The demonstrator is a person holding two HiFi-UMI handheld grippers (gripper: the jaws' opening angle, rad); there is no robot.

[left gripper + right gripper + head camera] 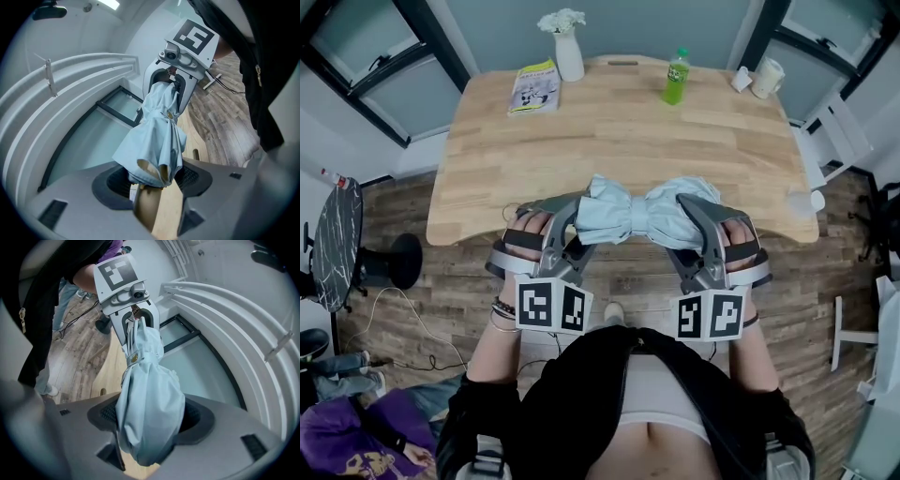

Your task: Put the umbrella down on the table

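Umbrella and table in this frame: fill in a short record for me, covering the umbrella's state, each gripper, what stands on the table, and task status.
umbrella: light blue, folded, held level between both grippers by the table's near edge
left gripper: shut on one end of the umbrella
right gripper: shut on the other end
table: wooden; vase of white flowers, booklet, green bottle and cup along its far edge
task status: umbrella not yet laid down
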